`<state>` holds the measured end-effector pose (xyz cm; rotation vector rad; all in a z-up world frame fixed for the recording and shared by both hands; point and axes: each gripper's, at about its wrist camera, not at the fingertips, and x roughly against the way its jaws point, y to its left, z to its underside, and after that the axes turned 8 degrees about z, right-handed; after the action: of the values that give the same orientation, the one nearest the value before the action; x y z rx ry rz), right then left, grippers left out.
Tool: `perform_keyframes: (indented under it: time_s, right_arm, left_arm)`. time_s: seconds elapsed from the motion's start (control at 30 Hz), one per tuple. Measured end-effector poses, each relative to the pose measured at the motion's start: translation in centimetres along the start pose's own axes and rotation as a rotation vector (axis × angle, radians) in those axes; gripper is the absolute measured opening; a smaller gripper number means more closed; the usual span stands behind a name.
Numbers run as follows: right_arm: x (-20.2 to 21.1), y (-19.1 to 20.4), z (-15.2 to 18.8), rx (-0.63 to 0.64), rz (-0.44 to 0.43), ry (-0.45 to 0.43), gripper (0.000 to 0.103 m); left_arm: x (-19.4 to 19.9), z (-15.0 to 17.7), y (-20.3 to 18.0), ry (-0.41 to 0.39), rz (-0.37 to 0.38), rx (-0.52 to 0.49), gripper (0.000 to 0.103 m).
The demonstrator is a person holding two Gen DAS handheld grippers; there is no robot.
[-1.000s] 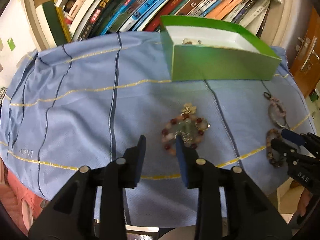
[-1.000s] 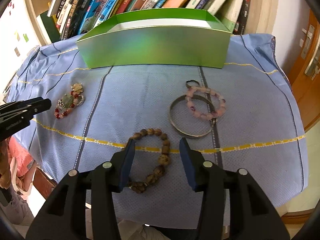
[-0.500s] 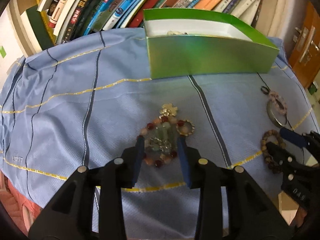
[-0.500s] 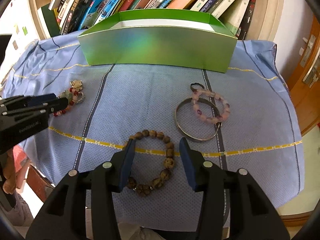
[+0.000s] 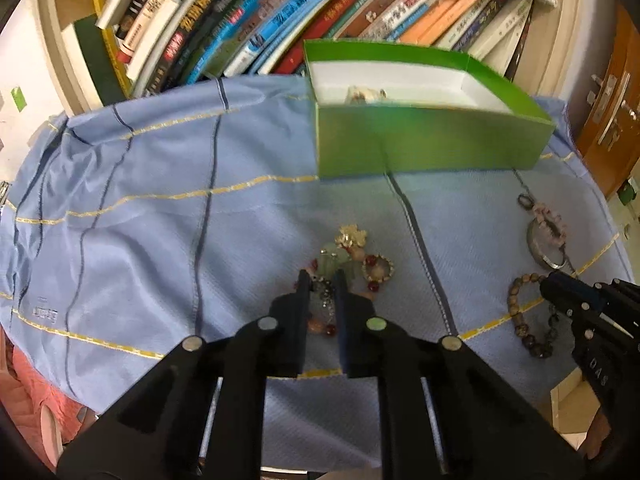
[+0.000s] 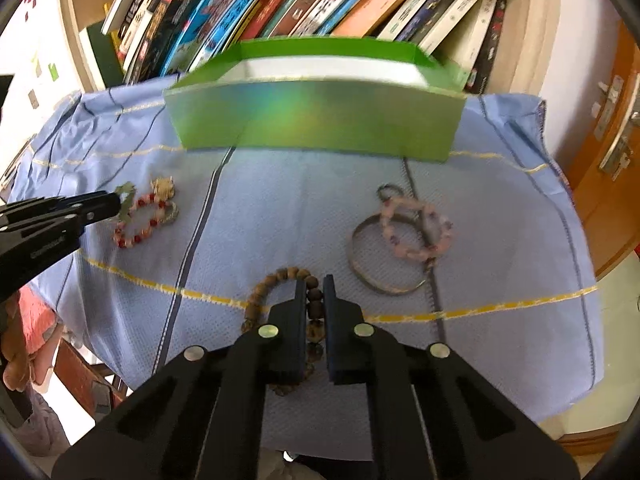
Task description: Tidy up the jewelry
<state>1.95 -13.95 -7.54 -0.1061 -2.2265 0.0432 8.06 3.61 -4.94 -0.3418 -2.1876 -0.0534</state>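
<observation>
A bracelet of red and pale beads with green and gold charms (image 5: 352,258) lies bunched on the blue cloth (image 5: 160,200). My left gripper (image 5: 322,280) is shut on its near part; from the right wrist view that gripper (image 6: 114,204) pinches the same charm bracelet (image 6: 140,228). On the brown wooden bead bracelet (image 6: 276,280), near the cloth's front edge, my right gripper (image 6: 314,286) is shut. It shows in the left wrist view too, the right gripper (image 5: 560,286) on the brown bracelet (image 5: 516,312). The open green box (image 5: 420,144) (image 6: 312,124) stands behind.
A metal bangle (image 6: 380,282) and a pink bead bracelet (image 6: 416,228) lie overlapped to the right of the brown one. A pale piece of jewelry (image 5: 366,94) sits inside the box. Leaning books (image 5: 280,12) fill the shelf behind. A wooden door (image 6: 612,152) is at far right.
Both grippers went from open to shut: the left moved onto the charm bracelet and closed on it, bunching it, and the right closed on the brown bead bracelet.
</observation>
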Motion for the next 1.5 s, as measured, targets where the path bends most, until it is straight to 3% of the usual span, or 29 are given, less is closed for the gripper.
perform_keyframes:
  time_s: [0.3,0.57,0.73,0.93,1.07,1.23,1.27,1.3,1.33,1.37,1.4,1.43,1.5]
  right_arm:
    - [3.7,-2.2,-2.6,-0.046,0.051,-0.126,0.008]
    - [3.8,-2.6,-3.5,-0.045,0.058,-0.130,0.008]
    - [6.6,-3.4,-6.7,-0.055,0.080,-0.233,0.008]
    - [8.6,-4.9,-13.7,-0.075,0.044,-0.366,0.008]
    - [6.2,-5.7,-17.8,-0.112,0.029,-0.339,0.008]
    - [-0.4,-5.4,-19.2,-0.144,0.031,-0.217,0.008]
    - [-1.4,-5.3,-19.1,-0.140,0.041,-0.195,0.008]
    - [-2.3,-5.3,-18.8,-0.136,0.047,-0.166,0.009]
    - [-2.7,-5.4,-18.4,-0.137,0.040,-0.145,0.014]
    - [-2.8,-5.7,-18.0,-0.144,0.020,-0.134,0.018]
    - [-2.4,-6.1,-17.5,-0.156,0.004,-0.137,0.029]
    - [-1.8,-6.5,-16.9,-0.166,0.005,-0.147,0.043]
    - [0.0,-7.6,-15.1,-0.193,0.023,-0.185,0.062]
  left_arm:
    - [3.2,-1.2,-1.2,-0.081,0.005,-0.011,0.012]
    - [2.8,-2.0,-1.9,-0.073,0.021,-0.015,0.012]
    - [3.8,-4.9,-2.4,-0.120,0.079,-0.026,0.012]
    - [3.7,-11.4,-3.0,-0.176,0.120,-0.027,0.013]
    - [0.7,-15.8,-3.6,-0.137,0.143,-0.023,0.013]
    - [-4.6,-17.5,-3.9,-0.053,0.103,-0.006,0.013]
    - [-5.7,-17.6,-4.0,-0.037,0.096,-0.009,0.015]
    - [-6.2,-17.5,-4.0,-0.028,0.091,-0.012,0.025]
    - [-6.5,-17.2,-4.0,-0.013,0.082,-0.013,0.048]
    - [-6.3,-16.8,-3.8,-0.018,0.077,-0.014,0.062]
    - [-5.8,-16.4,-3.7,-0.039,0.072,-0.017,0.079]
    - [-4.8,-15.7,-3.4,-0.076,0.052,-0.024,0.079]
    - [-3.3,-14.5,-3.0,-0.096,0.009,-0.045,0.079]
